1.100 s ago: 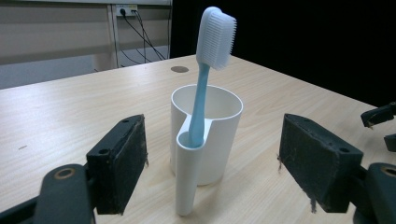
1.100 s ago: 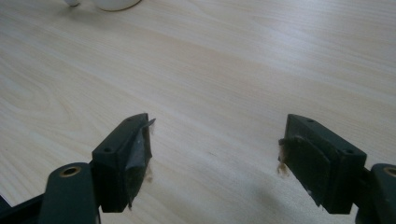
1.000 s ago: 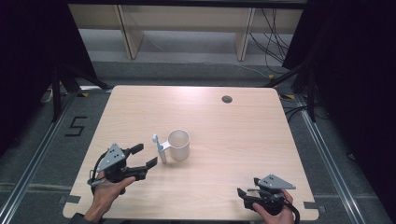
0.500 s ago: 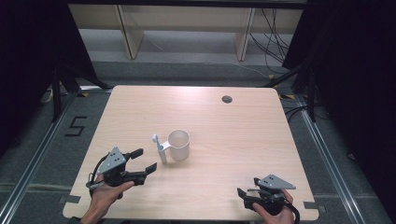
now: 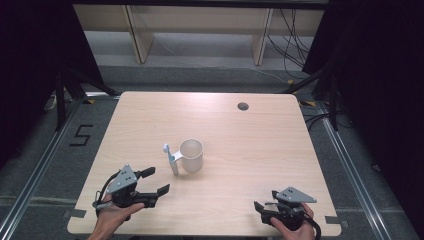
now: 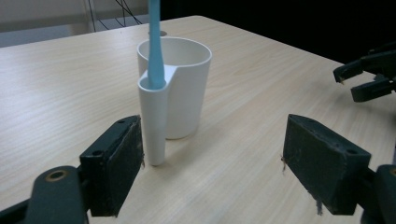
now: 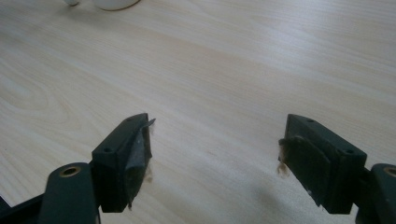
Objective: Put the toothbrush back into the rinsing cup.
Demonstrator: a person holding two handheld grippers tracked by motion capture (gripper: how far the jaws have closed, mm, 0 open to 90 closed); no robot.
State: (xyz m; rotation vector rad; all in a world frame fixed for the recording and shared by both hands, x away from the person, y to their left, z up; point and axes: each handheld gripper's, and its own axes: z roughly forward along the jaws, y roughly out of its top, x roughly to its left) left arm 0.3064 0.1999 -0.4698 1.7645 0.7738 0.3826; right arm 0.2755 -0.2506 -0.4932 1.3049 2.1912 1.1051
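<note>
A white cup (image 5: pixel 192 155) with a narrow side tube stands upright near the middle of the wooden table (image 5: pixel 250 145). A blue toothbrush (image 5: pixel 169 154) stands in that tube. In the left gripper view the cup (image 6: pixel 180 88) and the toothbrush (image 6: pixel 155 42) rise just beyond my jaws. My left gripper (image 5: pixel 156 181) is open near the front left of the table, a short way from the cup and pointing at it, with nothing between its fingers (image 6: pixel 114 165). At the front right, my right gripper (image 5: pixel 261 212) is open over bare wood (image 7: pixel 215 158). The cup's base (image 7: pixel 112 3) shows at the top of the right gripper view.
A small dark round hole (image 5: pixel 243 106) sits in the table near its far edge. Pale shelving (image 5: pixel 200 30) stands on the floor behind the table. Black stands flank both sides. A floor mark "5" (image 5: pixel 80 135) lies to the left. The other gripper (image 6: pixel 369 77) shows far right.
My left gripper has drawn back a little toward the table's near edge, still open. The right gripper, the cup and the toothbrush have stayed where they were.
</note>
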